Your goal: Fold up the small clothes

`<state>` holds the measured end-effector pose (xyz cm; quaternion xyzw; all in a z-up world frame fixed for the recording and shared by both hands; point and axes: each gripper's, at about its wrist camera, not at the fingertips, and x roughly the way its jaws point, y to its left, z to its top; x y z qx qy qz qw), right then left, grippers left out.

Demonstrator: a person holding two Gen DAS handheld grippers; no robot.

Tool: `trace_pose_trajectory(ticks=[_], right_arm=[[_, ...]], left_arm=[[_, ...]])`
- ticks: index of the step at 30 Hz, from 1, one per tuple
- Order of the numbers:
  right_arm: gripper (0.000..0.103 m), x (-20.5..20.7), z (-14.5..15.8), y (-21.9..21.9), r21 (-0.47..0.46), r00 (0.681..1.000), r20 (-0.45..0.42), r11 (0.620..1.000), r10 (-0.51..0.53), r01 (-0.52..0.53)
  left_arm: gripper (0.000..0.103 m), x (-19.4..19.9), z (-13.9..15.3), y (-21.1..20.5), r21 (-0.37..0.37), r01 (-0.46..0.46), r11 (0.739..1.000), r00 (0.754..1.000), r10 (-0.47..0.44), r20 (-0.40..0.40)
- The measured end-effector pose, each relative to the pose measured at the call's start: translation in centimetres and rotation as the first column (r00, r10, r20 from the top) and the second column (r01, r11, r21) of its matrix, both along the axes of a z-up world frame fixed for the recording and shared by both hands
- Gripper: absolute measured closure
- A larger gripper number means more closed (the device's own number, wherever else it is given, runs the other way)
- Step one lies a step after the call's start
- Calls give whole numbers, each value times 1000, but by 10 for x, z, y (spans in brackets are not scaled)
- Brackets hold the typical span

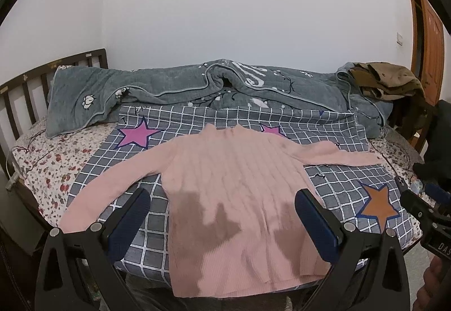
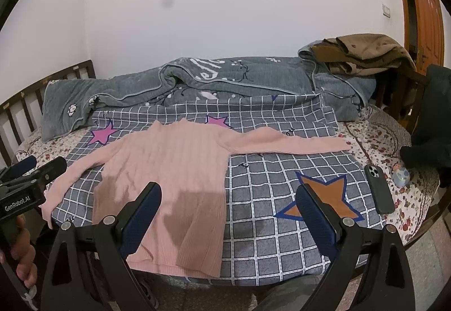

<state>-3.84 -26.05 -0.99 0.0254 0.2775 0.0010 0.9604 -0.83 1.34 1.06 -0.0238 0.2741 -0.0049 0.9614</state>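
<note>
The pink ribbed knit sweater lies flat on the grey checked star-print sheet, sleeves toward nine and three o'clock. The left gripper and right gripper hover wide and empty; pinch each cuff shallowly and fold inward.

Left hand-held gripper: jaws spread wide apart, the blue-padded fingers clasping nothing, body level and pointing toward the far side. Right hand-held gripper: jaws likewise spread wide, blue-padded fingers bare, aimed the same way. The two units are held side by side; each shows at the edge of the other's view, gripped from below by the person's left hand and right hand.
</note>
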Motion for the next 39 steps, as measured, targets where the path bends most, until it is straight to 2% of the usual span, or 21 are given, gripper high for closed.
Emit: trace_pose_trajectory(ticks=[39], right_arm=[[8, 1, 3, 4, -7, 1000, 8, 1000, 10, -10]], left_arm=[[0, 3, 1, 9, -26, -9, 1000, 1000, 9, -16]])
